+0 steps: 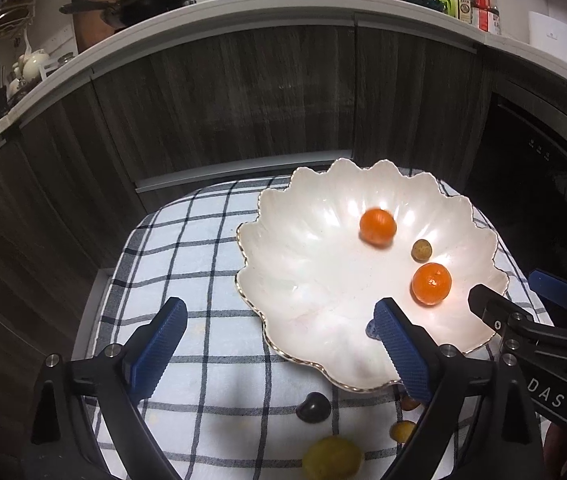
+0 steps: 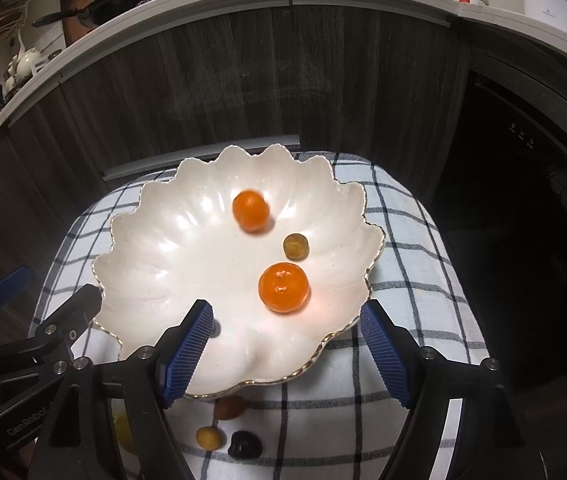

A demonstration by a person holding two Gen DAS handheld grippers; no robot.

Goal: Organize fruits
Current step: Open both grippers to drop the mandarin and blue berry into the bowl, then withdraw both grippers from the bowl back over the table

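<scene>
At the bottom of both frames we hold the left gripper (image 1: 279, 344) and the right gripper (image 2: 287, 344) with jaws spread wide, gripping nothing.

Nearest us, low in the frames, 4 small fruits lie loose on the checked cloth (image 2: 403, 280) covering the surface: a dark plum (image 2: 246, 444), a small yellow fruit (image 2: 208, 437), a brown fruit (image 2: 229, 407) just beside the dish rim, and a larger yellow-green fruit (image 1: 332, 458).

Beyond them sits the scalloped white dish (image 2: 155, 264), mid-frame, already holding 3 pieces: a near orange (image 2: 284, 288), a small olive-brown fruit (image 2: 296, 246) just beside it, and a far orange (image 2: 250, 211), blurred as if rolling.

We judge the loose fruits light, round and smooth, so likely to roll or squirt from the ribbed pads; taking each across its widest middle with gentle pressure seems safest. The plum looks soft and bruisable. The dish looks glazed and fragile, so fruit should be set down low, not dropped.

Furthest, dark cabinet doors (image 1: 223, 92) fill the upper frame.
</scene>
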